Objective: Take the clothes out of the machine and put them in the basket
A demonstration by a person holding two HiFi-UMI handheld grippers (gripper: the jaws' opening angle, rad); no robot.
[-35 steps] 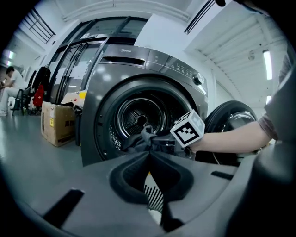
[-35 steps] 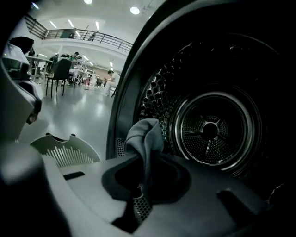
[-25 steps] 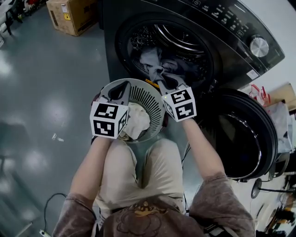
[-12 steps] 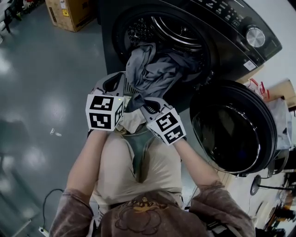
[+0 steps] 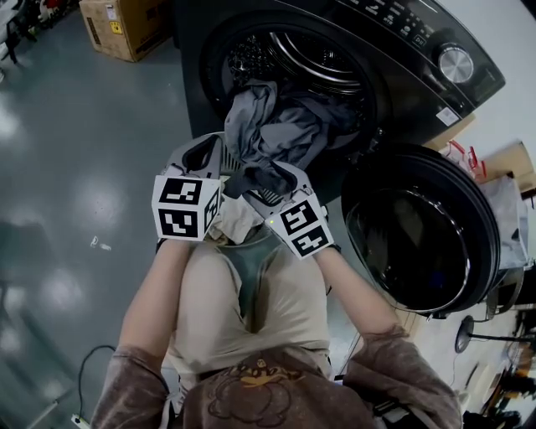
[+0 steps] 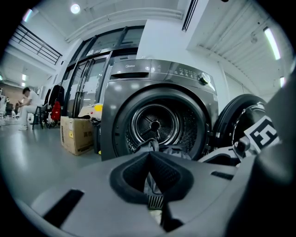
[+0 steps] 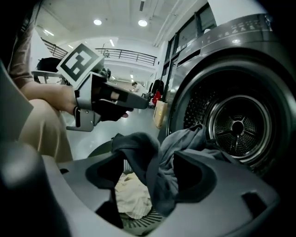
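A grey garment (image 5: 268,134) trails out of the dark washing machine's drum (image 5: 327,59) and down over the basket (image 5: 251,241) on the person's lap. My right gripper (image 5: 268,180) hangs over the basket; its jaws have just been opening and now stand open. The garment's dark grey end (image 7: 138,152) drapes loosely between them without being pressed. A cream cloth (image 7: 132,196) lies in the ribbed basket (image 7: 143,222) below. My left gripper (image 5: 203,155) sits at the basket's left rim, jaws shut (image 6: 150,157), with the ribbed basket wall (image 6: 155,201) showing between them.
The machine's round door (image 5: 419,226) hangs wide open to the right of the person's knees. A cardboard box (image 5: 126,25) stands on the grey floor left of the machine. More dark clothes (image 5: 335,117) stay inside the drum. A cable (image 5: 92,360) lies at the lower left.
My right gripper drew back from the drum to above the basket, pulling the grey garment out with it, then its jaws opened. The left gripper has hardly moved.
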